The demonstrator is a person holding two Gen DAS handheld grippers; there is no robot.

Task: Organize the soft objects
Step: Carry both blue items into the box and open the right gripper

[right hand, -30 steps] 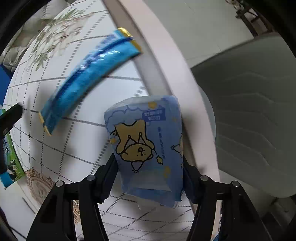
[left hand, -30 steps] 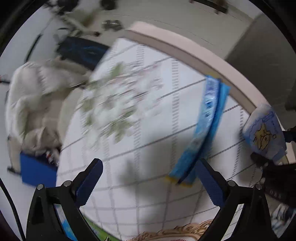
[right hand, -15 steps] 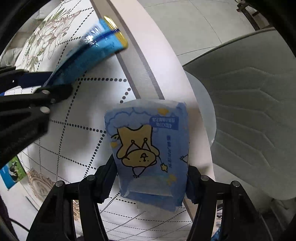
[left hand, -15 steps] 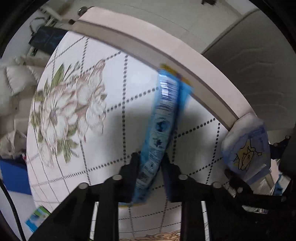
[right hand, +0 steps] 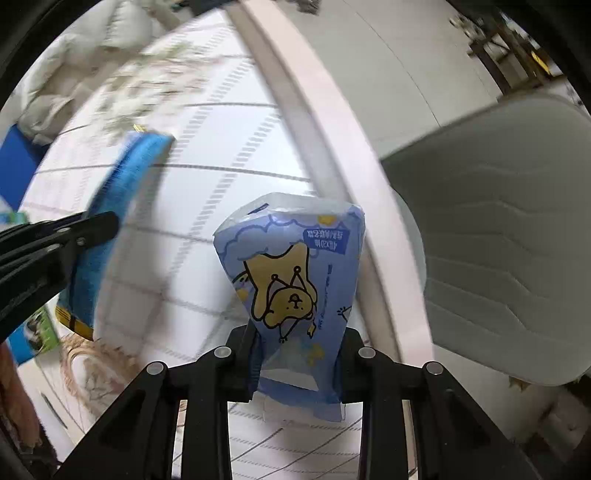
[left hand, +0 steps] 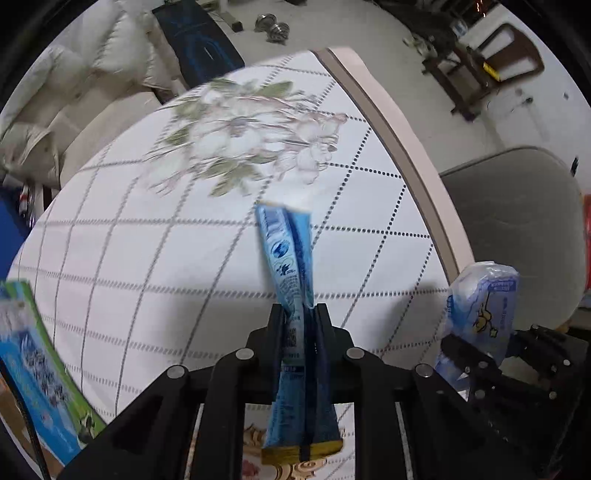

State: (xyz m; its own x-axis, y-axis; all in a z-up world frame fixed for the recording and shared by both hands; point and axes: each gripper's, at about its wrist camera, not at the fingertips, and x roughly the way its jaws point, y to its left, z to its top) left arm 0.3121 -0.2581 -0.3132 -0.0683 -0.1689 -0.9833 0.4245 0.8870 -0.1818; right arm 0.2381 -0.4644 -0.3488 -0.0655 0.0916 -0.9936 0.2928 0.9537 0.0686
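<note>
My left gripper [left hand: 300,314] is shut on a long blue packet [left hand: 291,266] and holds it edge-up above the white floral table [left hand: 147,258]. The same packet [right hand: 110,206] and left gripper [right hand: 92,227] show at the left of the right wrist view. My right gripper [right hand: 297,345] is shut on a soft light-blue tissue pack with a yellow bear [right hand: 291,280], held above the table's pink rim [right hand: 332,155]. This pack also shows at the right of the left wrist view [left hand: 480,306].
A green and blue packet [left hand: 33,373] lies at the table's left edge. A grey chair [right hand: 498,229] stands just right of the table. A cream sofa with cushions [left hand: 74,92] is beyond the far side. Dumbbells [left hand: 273,27] lie on the floor.
My left gripper closed on the blue packet and lifted it off the table. My right gripper squeezed the bear pack tighter and kept it raised.
</note>
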